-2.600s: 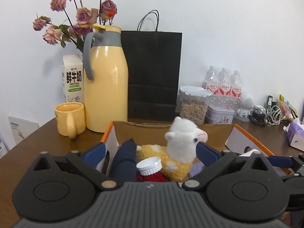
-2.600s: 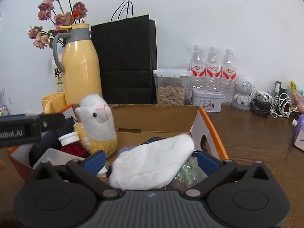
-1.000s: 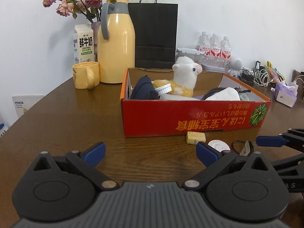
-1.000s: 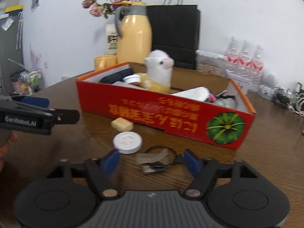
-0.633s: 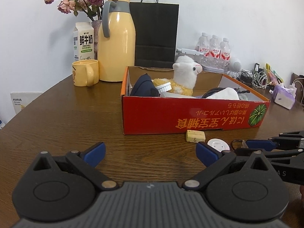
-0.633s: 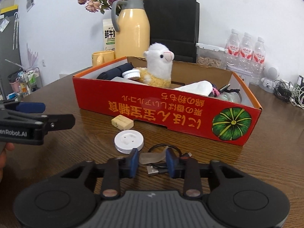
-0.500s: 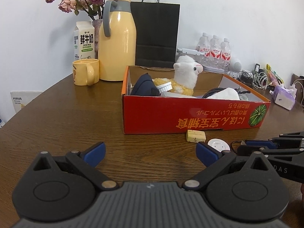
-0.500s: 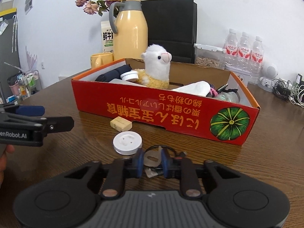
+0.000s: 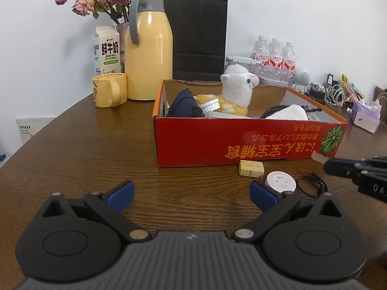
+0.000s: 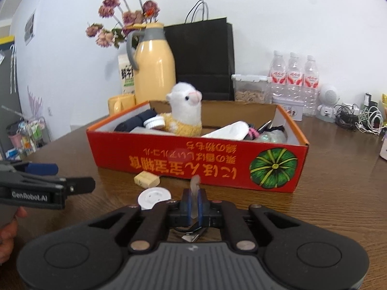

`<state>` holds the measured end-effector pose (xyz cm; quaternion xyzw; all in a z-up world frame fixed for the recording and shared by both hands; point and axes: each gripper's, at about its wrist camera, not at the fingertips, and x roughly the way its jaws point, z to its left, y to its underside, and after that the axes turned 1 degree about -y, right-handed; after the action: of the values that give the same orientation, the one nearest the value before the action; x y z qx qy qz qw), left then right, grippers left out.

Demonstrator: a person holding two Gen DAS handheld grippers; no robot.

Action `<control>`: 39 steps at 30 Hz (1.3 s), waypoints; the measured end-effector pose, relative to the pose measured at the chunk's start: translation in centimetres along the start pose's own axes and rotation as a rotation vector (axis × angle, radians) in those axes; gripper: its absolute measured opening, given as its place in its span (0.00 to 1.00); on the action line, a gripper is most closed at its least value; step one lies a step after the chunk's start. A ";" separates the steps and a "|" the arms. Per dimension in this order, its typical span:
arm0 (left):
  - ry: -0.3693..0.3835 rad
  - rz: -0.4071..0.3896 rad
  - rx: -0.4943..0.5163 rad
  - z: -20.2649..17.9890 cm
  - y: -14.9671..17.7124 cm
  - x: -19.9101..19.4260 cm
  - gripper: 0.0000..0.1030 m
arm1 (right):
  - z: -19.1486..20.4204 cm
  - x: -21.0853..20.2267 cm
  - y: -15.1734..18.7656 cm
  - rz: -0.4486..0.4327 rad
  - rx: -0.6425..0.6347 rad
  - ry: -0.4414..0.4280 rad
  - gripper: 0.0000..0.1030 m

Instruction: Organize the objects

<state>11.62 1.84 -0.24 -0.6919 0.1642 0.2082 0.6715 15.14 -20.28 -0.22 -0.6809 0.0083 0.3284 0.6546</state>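
My right gripper [image 10: 193,200] has its jaws closing tight on a clear plastic wrapper [image 10: 195,184], and the blue pads press it from both sides. A black cable [image 9: 312,186] hangs from the wrapper down to the table. In the left wrist view the right gripper [image 9: 338,166] holds the wrapper tip just above the wood. My left gripper [image 9: 191,193] stands open and holds nothing, low over the table. A white round disc [image 10: 154,197] and a yellow block [image 10: 146,178] lie in front of the red cardboard box [image 10: 193,159].
The box holds a plush alpaca [image 9: 238,89], a dark pouch, a white cloth and small items. Behind it stand a yellow jug [image 9: 148,48], a yellow mug [image 9: 110,89], a milk carton, a black paper bag, water bottles and tangled cables [image 10: 362,118].
The right gripper's jaws closed from wide apart onto the clear wrapper and raised it a little. Both grippers came back from over the box to the table in front; the left then held still.
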 end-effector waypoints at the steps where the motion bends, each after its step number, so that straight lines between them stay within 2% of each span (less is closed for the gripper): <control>1: 0.000 0.003 0.003 -0.2 -0.1 0.1 1.00 | -0.2 -0.1 0.0 -0.007 0.006 0.003 0.05; 12: 0.062 0.088 0.063 -5.7 -1.3 2.5 1.00 | -3.6 -0.7 -0.1 -0.034 0.035 0.100 0.05; 20: 0.034 0.118 0.053 -7.7 -1.5 4.2 0.97 | -4.2 -1.2 0.0 -0.053 0.038 0.100 0.05; 25: 0.040 0.137 0.061 -8.4 -1.5 4.7 0.86 | -4.2 -1.4 0.0 -0.061 0.040 0.093 0.05; 27: 0.051 0.143 0.064 -8.6 -1.4 4.8 0.76 | -4.2 -1.4 0.0 -0.064 0.037 0.092 0.05; 31: 0.057 0.143 0.073 -9.0 -1.3 4.8 0.64 | -4.1 -1.5 0.0 -0.066 0.034 0.090 0.05; 33: 0.062 0.136 0.074 -9.1 -1.2 4.6 0.50 | -4.1 -1.4 0.1 -0.065 0.033 0.090 0.05; 35: 0.079 0.129 0.078 -9.2 -1.2 4.4 0.40 | -4.1 -1.4 0.1 -0.065 0.033 0.091 0.04; 39: 0.083 0.121 0.089 -9.4 -1.0 4.2 0.40 | -4.1 -1.4 0.1 -0.065 0.034 0.090 0.05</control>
<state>16.39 -7.28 -1.37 -0.6583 0.2427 0.2122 0.6803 15.77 -24.55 0.09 -0.6838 0.0213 0.2758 0.6752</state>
